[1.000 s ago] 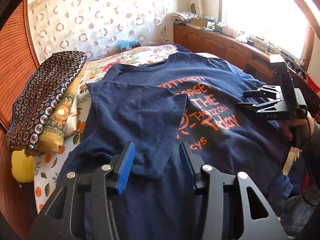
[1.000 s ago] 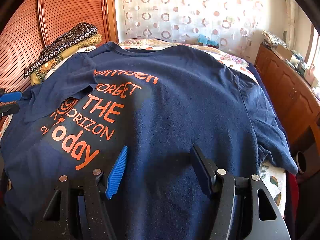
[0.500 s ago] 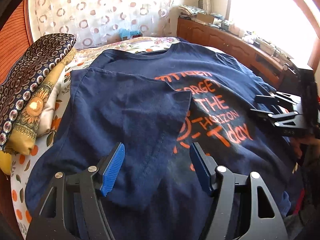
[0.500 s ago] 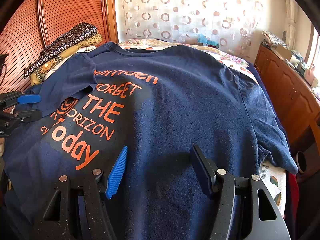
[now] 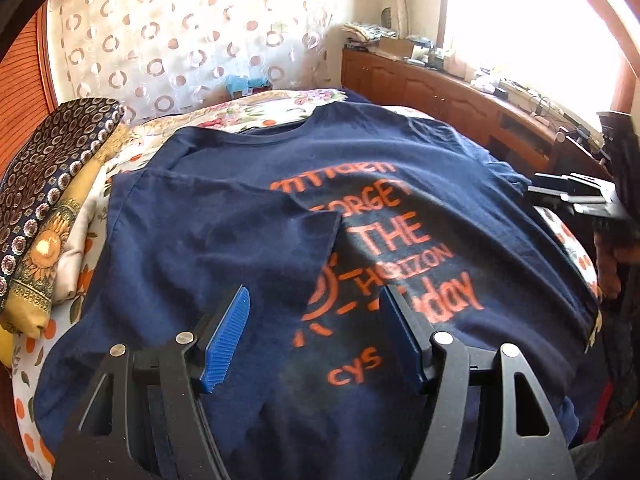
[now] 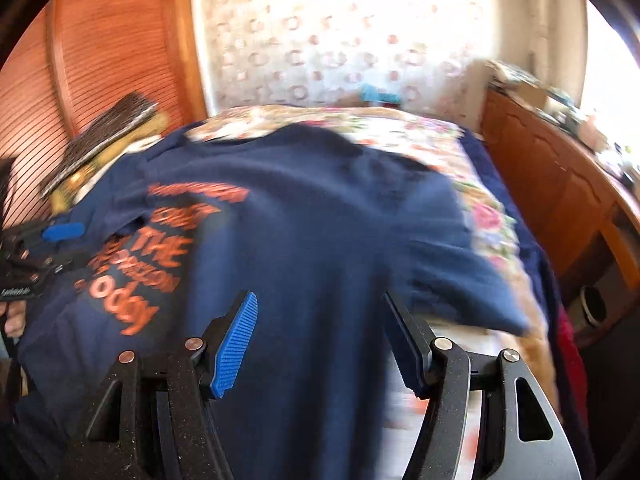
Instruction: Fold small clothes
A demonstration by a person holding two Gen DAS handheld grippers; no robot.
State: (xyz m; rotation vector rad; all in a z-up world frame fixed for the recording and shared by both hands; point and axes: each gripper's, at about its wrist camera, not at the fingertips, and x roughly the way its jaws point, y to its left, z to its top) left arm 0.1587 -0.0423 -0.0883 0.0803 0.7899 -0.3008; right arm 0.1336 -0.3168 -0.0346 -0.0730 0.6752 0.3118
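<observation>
Lying flat on the flowered bed [image 5: 256,114], the navy T-shirt [image 5: 400,184] has one sleeve [image 5: 224,240] folded over its orange lettering. Left gripper [image 5: 316,336] hovers above it, jaws spread and empty; right gripper [image 6: 320,340] likewise, jaws apart over the blurred cloth.

Window [image 5: 532,20] glare; right view seemingly motion-blurred

The navy blue cotton T-shirt [image 5: 400,184] carries orange print reading "FORGET", "THE", "HORIZON" with a partly hidden "day" and "cys" beneath, beside a sun drawing; the top line is too garbled to read.
</observation>
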